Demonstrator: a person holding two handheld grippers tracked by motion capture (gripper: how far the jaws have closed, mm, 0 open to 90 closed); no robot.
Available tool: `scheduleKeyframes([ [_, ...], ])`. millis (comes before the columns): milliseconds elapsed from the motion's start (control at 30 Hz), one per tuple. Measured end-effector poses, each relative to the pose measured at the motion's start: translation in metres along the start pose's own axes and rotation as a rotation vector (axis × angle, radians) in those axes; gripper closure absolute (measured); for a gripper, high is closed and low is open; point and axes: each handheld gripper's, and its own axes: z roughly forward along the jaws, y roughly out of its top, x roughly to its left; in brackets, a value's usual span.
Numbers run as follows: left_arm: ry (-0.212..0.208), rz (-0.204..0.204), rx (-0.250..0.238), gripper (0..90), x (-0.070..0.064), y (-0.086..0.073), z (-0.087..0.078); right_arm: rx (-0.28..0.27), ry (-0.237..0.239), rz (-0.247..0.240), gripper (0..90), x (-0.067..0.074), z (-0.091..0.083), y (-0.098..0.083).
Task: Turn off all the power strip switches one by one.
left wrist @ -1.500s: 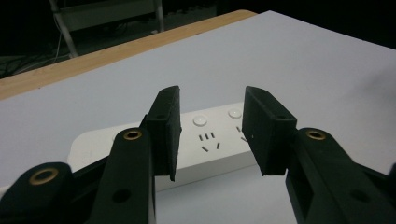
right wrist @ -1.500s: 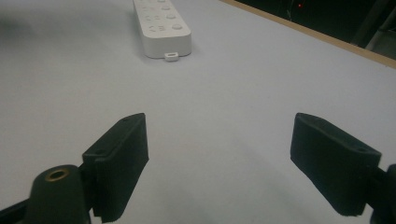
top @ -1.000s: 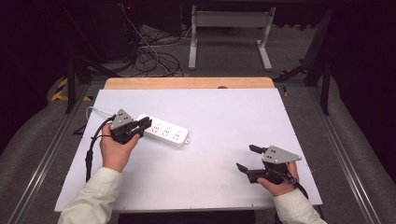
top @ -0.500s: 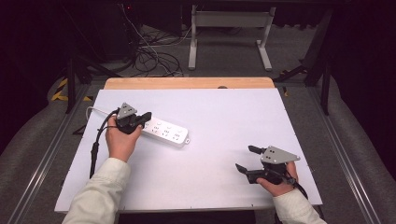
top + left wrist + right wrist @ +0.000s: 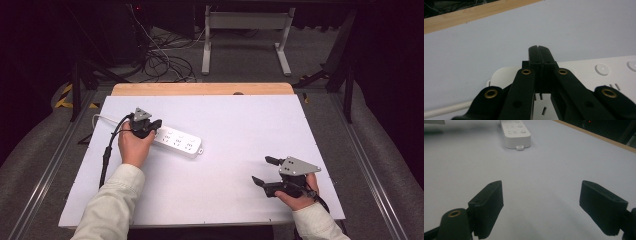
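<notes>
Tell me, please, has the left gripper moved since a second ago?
Yes. The left gripper has shifted toward the wooden edge, along the power strip to its corded end.

A white power strip lies flat on the white table top, towards its left side, set at a slant so that its cable end points to the far left and its other end, with a small hanging tab, points towards the middle of the table. Its upper face carries a row of sockets and round white buttons, and its corners are rounded. A thin white cord leaves the far-left end and runs along the table top towards the left edge.
</notes>
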Motion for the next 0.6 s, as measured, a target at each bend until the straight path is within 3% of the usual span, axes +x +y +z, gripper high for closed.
scheduleKeyframes([
  [367,0.029,-0.020,0.051,90.0,0.0015,-0.0015,0.0054,-0.002,0.003,0.002,19.7,-0.0001,-0.0005,0.0001],
  [600,0.036,0.011,0.061,90.0,0.0001,-0.0037,0.0079,-0.001,-0.002,0.001,19.7,-0.0002,-0.0008,0.0002],
])
